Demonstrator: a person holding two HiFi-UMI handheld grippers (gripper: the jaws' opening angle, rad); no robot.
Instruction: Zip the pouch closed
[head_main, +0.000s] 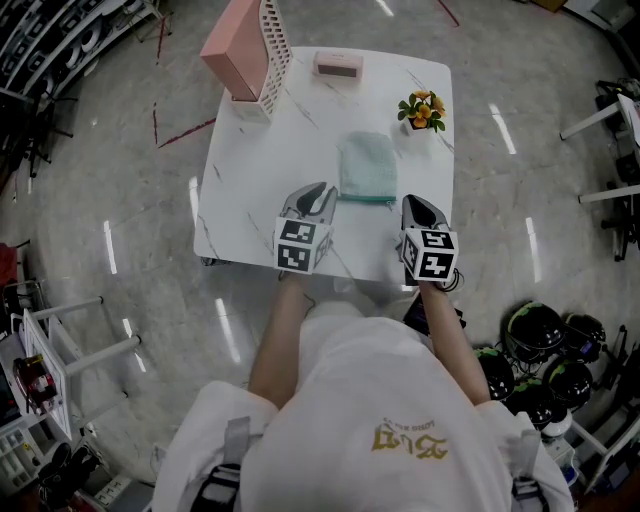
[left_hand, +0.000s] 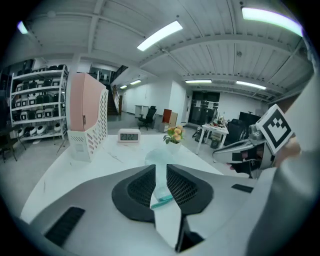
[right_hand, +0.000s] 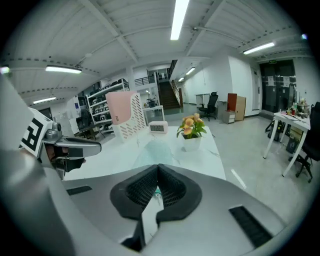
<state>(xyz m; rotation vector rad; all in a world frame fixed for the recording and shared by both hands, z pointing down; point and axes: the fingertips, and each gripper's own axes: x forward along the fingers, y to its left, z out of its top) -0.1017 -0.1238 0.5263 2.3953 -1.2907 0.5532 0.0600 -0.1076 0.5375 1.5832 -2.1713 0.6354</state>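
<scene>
A mint-green pouch lies flat on the white marble table, its teal zipper edge toward me. My left gripper hovers just left of the pouch's near corner. In the left gripper view its jaws stand a little apart with nothing between them; the pouch and its teal zipper show through the gap. My right gripper hangs off the pouch's near right corner. Its pads meet at the tips and hold nothing, and the pouch lies beyond them.
A pink and white file holder stands at the table's far left, a small digital clock at the far middle, and a potted flower at the far right. Several helmets sit on the floor to my right.
</scene>
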